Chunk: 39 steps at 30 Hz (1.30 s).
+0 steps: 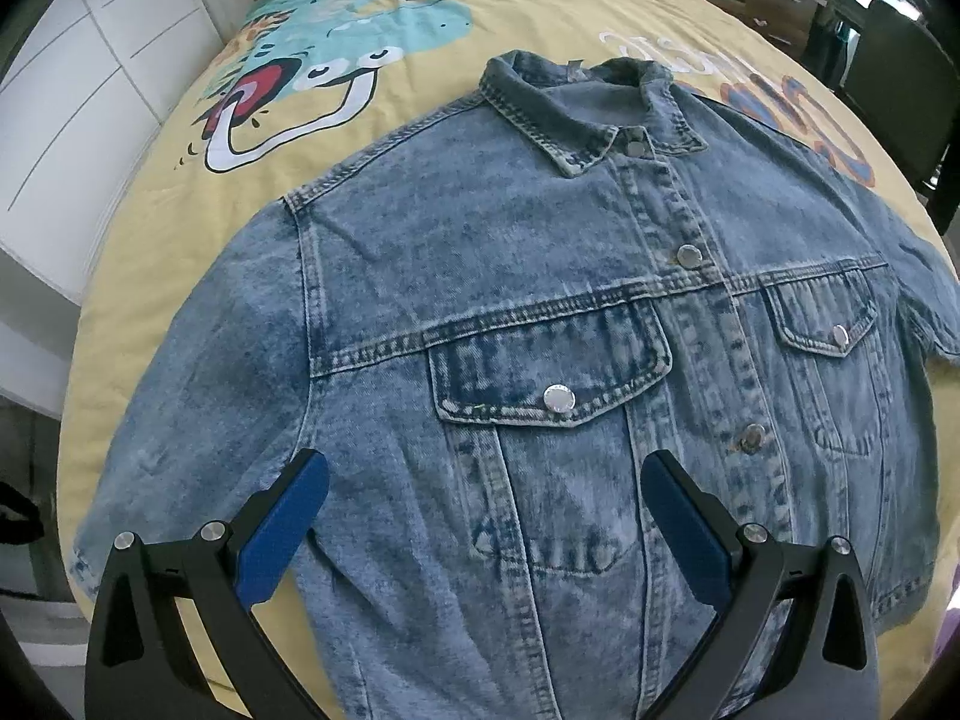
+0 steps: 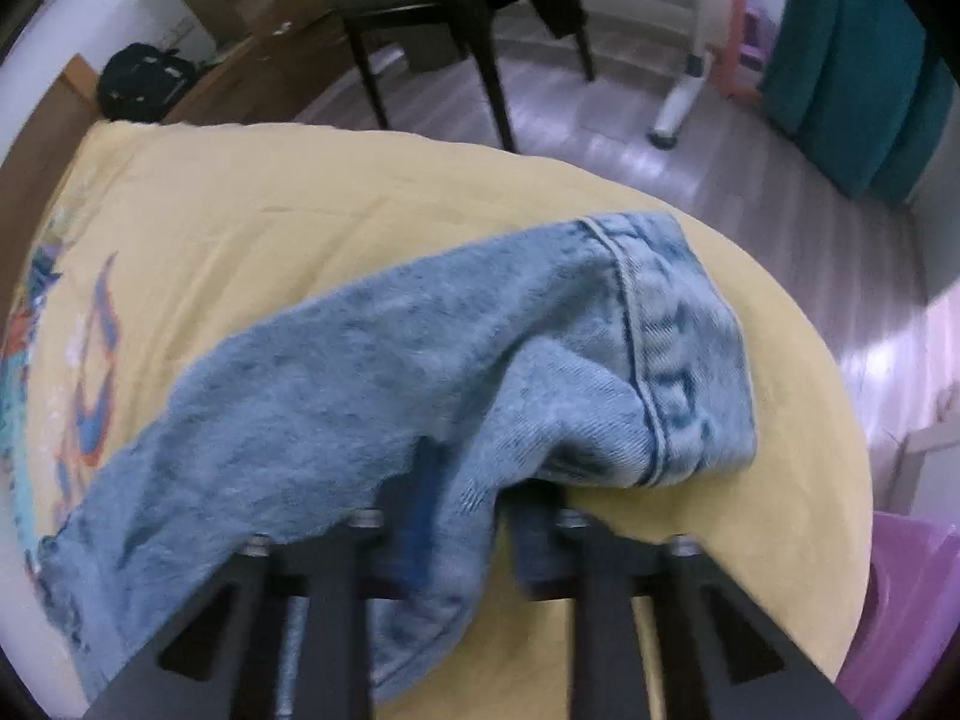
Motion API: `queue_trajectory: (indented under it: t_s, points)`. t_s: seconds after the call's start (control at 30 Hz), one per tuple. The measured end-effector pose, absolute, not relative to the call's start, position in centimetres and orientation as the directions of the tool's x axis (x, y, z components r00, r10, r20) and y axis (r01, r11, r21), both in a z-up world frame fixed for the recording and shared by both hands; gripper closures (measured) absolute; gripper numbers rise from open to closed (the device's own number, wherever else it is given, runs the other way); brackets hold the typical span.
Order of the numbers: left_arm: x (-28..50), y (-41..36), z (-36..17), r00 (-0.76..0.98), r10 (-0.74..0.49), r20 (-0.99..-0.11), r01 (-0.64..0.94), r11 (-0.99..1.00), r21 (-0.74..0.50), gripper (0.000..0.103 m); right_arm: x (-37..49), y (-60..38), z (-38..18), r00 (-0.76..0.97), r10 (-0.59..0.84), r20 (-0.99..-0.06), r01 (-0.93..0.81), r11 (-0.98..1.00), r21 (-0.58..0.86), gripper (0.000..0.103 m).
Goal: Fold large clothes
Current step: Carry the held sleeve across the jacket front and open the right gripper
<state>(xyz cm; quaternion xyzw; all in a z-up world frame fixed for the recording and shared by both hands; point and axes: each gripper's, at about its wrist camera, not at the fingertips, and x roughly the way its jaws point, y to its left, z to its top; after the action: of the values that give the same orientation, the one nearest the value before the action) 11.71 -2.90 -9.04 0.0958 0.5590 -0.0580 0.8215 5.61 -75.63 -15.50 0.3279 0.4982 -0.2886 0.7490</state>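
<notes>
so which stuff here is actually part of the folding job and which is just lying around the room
Part of the job:
- denim jacket, spread buttoned on the yellow bedspread
- its sleeve, pinched in the right gripper
- left gripper, open above the jacket front

Just lying about:
- dark chair
- black bag
- teal cloth
- purple bin

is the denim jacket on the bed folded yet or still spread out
Mostly spread out: the denim jacket lies front up and flat on the yellow bedspread, though the right gripper pinches one sleeve.

faded denim jacket [image 1: 540,312] flat, buttoned, on bed.
</notes>
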Motion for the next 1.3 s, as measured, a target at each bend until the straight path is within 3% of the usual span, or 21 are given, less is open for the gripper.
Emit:
queue_trajectory:
  t_s: [0.13,0.37,0.7,0.93,1.3]
  points:
    - [11.5,-2.3,-8.8,0.373,0.000,-0.928,0.201,0.976,0.081,0.001,6.4,-73.2,-11.6,0.377,-0.153,-0.914,0.673,0.723,0.156,0.093]
    - [11.4,-0.5,-8.4,0.390,0.018,-0.921,0.167,0.982,0.090,0.001,9.5,-63.6,-1.1,0.550,-0.108,-0.828,0.413,0.897,0.158,0.094]
    - [12.2,3.0,-6.7,0.417,-0.044,-0.908,0.094,0.996,-0.005,0.001,15.1,-45.9,8.4,0.676,0.132,-0.725,0.023,0.980,0.199,0.095]
    - [12.5,4.2,-5.7,0.447,-0.029,-0.894,0.087,0.996,0.011,0.001,18.0,-35.4,6.8,0.616,0.262,-0.743,-0.143,0.964,0.222,0.095]
    - [12.7,5.4,-7.1,0.425,-0.005,-0.905,0.079,0.996,0.031,0.001,17.9,-27.3,-7.8,0.327,0.330,-0.885,-0.186,0.941,0.282,0.094]
